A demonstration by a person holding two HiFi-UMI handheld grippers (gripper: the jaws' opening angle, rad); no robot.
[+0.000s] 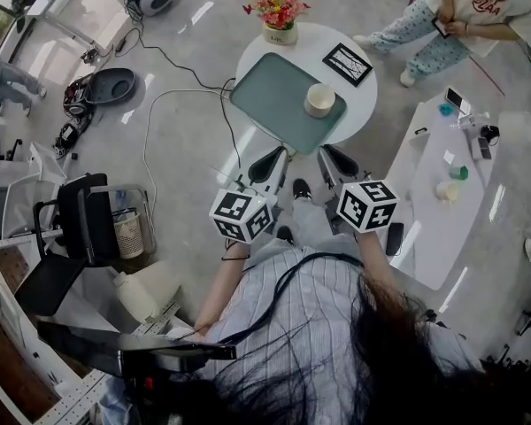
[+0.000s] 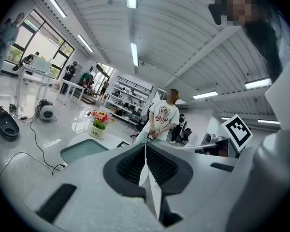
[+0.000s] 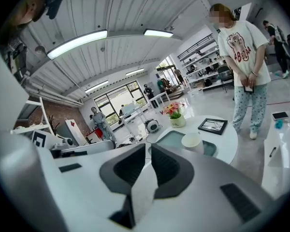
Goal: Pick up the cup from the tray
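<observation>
Grey floor, cable trailing across it; round white table ahead.

Left gripper: jaws together, nothing between them.

Right gripper: jaws together, likewise empty.

Both grippers are side by side just short of the table's near edge, pointing toward it and clear of everything on it.

Tray: green, flat on the table, the item nearest the jaws.

Cup: pale, upright on the tray, toward its right side.

Frame: dark, flat on the table beyond the cup.

Flowers: potted, at the far edge.

Person: standing beyond the table, to the right.
</observation>
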